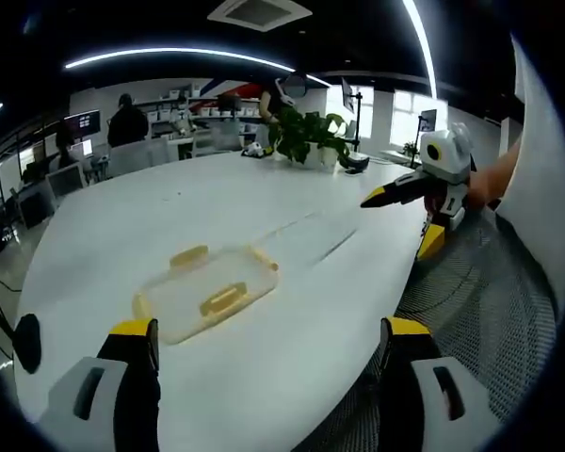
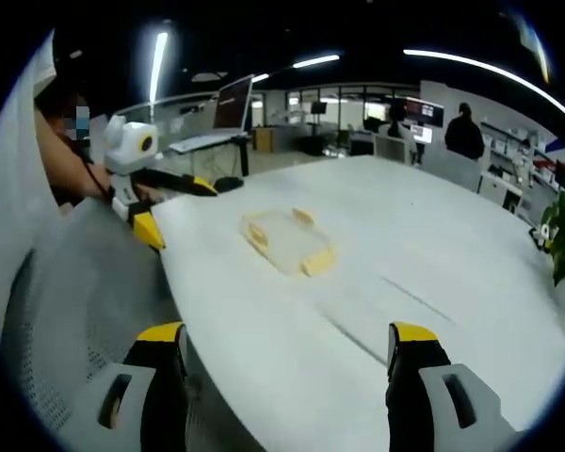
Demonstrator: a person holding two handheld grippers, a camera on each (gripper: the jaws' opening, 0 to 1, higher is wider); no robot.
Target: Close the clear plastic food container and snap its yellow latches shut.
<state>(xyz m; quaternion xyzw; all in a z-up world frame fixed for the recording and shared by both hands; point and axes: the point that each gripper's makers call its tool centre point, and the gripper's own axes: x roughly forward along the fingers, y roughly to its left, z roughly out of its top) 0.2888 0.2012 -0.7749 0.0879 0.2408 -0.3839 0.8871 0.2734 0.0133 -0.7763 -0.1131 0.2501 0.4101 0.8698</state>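
Observation:
The clear plastic food container (image 1: 205, 294) lies low on the white table (image 1: 151, 217), with yellow latches (image 1: 223, 298) on its sides. A faint clear outline (image 1: 306, 235) lies just beyond it; whether that is the lid I cannot tell. My left gripper (image 1: 270, 334) hangs open short of the container, its jaws wide apart with nothing between them. My right gripper (image 1: 410, 212), held by a hand at the table's right edge, is open too. In the right gripper view the container (image 2: 287, 241) sits well ahead of the open right gripper (image 2: 284, 331). My left gripper (image 2: 155, 202) hovers by the table's left edge.
A potted plant (image 1: 306, 137) stands at the table's far end. A grey mesh chair (image 1: 480, 301) is at the near right edge of the table, and its mesh (image 2: 85, 301) is also below the left edge. People and monitors (image 2: 466, 132) are at desks behind.

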